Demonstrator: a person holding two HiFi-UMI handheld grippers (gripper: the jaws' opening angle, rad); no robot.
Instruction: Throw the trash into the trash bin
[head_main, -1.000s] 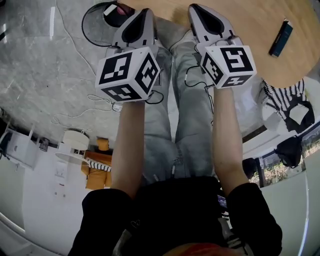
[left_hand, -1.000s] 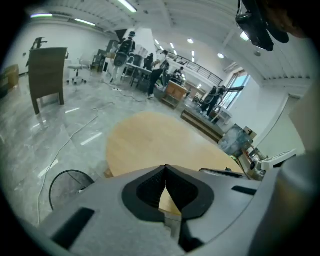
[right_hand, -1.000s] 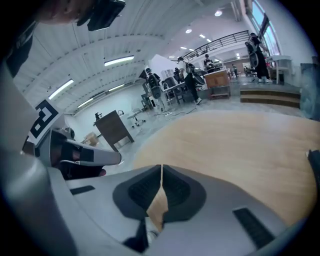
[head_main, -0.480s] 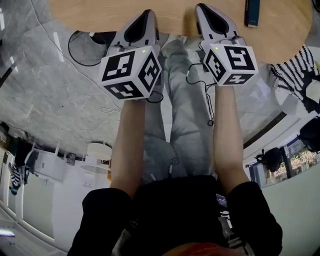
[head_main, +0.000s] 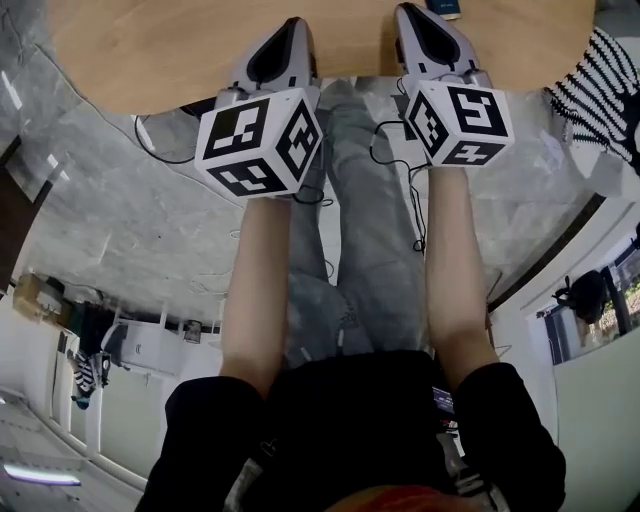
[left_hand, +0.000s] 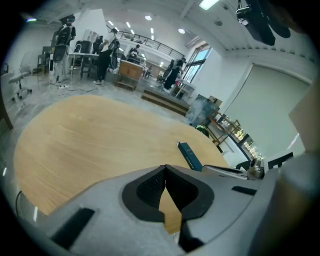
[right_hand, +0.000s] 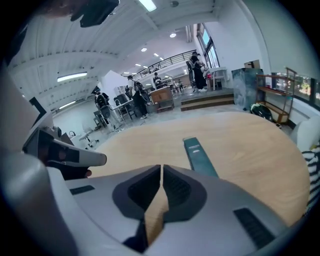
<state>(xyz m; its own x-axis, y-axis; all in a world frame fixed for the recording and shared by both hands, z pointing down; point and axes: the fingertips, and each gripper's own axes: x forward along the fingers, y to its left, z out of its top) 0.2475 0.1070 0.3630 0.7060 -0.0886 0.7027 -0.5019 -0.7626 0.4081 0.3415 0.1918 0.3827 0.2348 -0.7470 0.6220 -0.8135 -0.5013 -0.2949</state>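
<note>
**Inspection: both claws clenched and empty, packet on table ahead**

Left gripper (left_hand: 165, 167): the moulded grey shell carries black ribbed pads. The pads meet at the tips, and only a narrow wedge behind them shows the wood below. Nothing is held.

Right gripper (right_hand: 161, 167): same build. The jaws are clenched to a thin slit and nothing is between them.

Each unit carries a white cube with black square markers (head_main: 258, 143) at its rear, above a bare forearm.

Task item: a flat, dark teal rectangular packet (right_hand: 199, 156) with a pale printed label lies on the round light-wood table (head_main: 180, 50). It is ahead of the right claw's tips and just to their right, apart from them. From the left claw it lies ahead and further to the right. The label print is too small to read. In the head view the top edge cuts the packet off, leaving only one end showing.

Both claws point forward over the near rim of the table. The tabletop is smooth with fine grain, and its far side is out of frame in the head view.

Below the claws is a grey veined stone floor (head_main: 130, 220) with thin black cables (head_main: 385, 140) trailing across the person's grey trousers. A black-and-white striped fabric item (head_main: 600, 85) lies to the right of the right claw and is partly cut off. Figures and furniture in the background are too distant to make out.
</note>
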